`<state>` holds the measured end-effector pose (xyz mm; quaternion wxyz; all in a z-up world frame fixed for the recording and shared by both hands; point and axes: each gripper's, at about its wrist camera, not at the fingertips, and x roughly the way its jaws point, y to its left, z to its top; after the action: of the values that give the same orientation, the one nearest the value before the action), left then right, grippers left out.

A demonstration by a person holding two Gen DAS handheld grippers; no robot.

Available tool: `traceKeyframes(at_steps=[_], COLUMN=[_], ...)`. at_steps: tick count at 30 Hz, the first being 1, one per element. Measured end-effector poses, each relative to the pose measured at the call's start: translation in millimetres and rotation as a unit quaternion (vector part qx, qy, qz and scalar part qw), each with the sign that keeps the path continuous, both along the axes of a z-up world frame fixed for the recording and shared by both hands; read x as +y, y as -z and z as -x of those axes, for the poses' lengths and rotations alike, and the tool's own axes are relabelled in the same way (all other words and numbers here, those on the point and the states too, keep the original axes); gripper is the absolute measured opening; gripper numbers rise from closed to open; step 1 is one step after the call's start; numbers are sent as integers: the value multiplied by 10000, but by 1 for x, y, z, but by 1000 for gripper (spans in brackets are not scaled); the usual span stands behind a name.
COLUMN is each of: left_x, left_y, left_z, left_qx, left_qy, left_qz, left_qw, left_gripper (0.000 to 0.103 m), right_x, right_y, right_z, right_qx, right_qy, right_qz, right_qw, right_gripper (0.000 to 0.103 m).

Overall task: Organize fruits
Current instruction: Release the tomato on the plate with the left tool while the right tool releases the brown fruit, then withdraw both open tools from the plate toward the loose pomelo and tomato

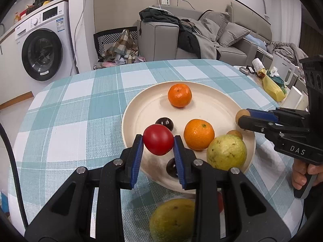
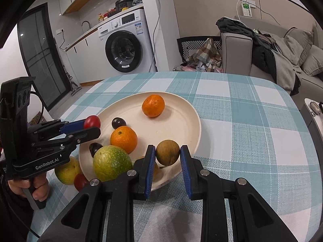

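Note:
A cream plate (image 1: 141, 109) (image 2: 181, 121) sits on the checked table. It holds two oranges (image 1: 198, 134) (image 1: 179, 95), a green guava (image 1: 226, 152), dark plums (image 1: 165, 123) and a small brown fruit (image 1: 235, 134). My left gripper (image 1: 158, 142) is shut on a red tomato (image 1: 158, 142), held above the plate's near left rim; it also shows in the right wrist view (image 2: 91, 122). My right gripper (image 2: 168, 154) is shut on a brown round fruit (image 2: 168, 154), held over the plate's right rim; it also shows in the left wrist view (image 1: 243, 116).
A yellow-green fruit (image 1: 172, 219) (image 2: 67, 171) and a small red fruit (image 2: 80, 181) lie on the cloth beside the plate. A yellow bag (image 1: 273, 86), a white kettle (image 1: 282, 68) and small items stand at the table's right edge. A washing machine, chair and sofa stand beyond.

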<state>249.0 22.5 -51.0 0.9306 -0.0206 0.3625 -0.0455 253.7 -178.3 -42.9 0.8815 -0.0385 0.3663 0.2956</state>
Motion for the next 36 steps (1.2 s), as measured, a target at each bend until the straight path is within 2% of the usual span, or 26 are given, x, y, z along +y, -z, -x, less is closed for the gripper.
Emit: traceKeyframes(at_steps=[24, 26, 28, 29, 31, 34, 36], left_x=[-2, -1, 1, 1, 3, 6, 8], left_y=[-4, -7, -12, -15, -19, -25, -27], left_z=[14, 19, 27, 32, 41, 55, 62], left_qx=[-30, -45, -139, -178, -234, -308, -286], left_qy=[95, 91, 64, 46, -1, -33, -60], left_qz=[-44, -21, 3, 5, 20, 91, 115], left_qw=[9999, 9999, 9999, 9998, 9997, 9995, 9995], left_gripper=[29, 39, 54, 59, 80, 85, 89], right_x=[-2, -2, -3, -3, -4, -4, -5], right_y=[-4, -4, -4, -5, -6, -6, -6], right_z=[10, 13, 16, 18, 22, 28, 32], right_qx=[-130, -152, -165, -176, -187, -197, -200], right_qy=[5, 10, 3, 1, 1, 32, 63], right_qz=[26, 51, 32, 11, -26, -57, -91], right_qw=[9999, 9999, 9999, 9998, 9998, 9998, 9997], right_gripper=[28, 31, 36, 39, 46, 55, 69])
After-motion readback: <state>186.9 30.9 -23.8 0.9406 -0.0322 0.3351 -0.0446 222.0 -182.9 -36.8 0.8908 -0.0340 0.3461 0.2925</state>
